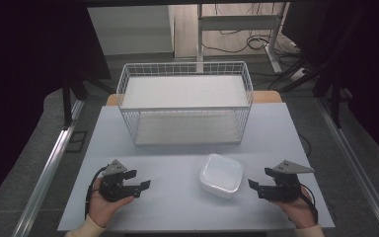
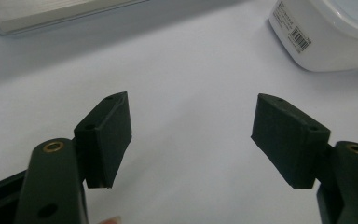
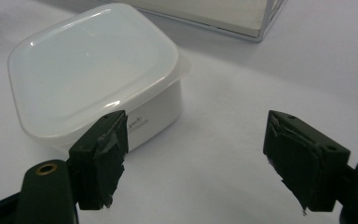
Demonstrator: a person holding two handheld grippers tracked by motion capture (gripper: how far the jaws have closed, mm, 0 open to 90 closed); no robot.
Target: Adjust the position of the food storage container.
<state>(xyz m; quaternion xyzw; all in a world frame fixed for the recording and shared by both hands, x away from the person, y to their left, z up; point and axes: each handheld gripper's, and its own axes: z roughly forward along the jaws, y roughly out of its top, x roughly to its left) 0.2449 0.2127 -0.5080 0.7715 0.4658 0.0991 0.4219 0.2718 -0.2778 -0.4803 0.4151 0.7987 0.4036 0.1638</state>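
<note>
Two open tools flank a lidded white box

One white plastic container [image 1: 221, 175] with its lid on sits on the pale worktop [image 1: 177, 163], near the front edge and right of centre. A sticker on its side wall carries a barcode [image 2: 299, 37] with lines of small print beside it, too small to read. In the right gripper view another bit of dark printing [image 3: 138, 122] shows on the wall just under the lid rim, also illegible.

The left tool [image 1: 137, 185] rests well to the left of the container, jaws spread apart with bare worktop between them. The right tool [image 1: 260, 184] lies just right of the container, jaws likewise wide apart and clamped on nothing.

Farther back stands a white wire basket [image 1: 184, 69], and nothing lies between it and the container.
</note>
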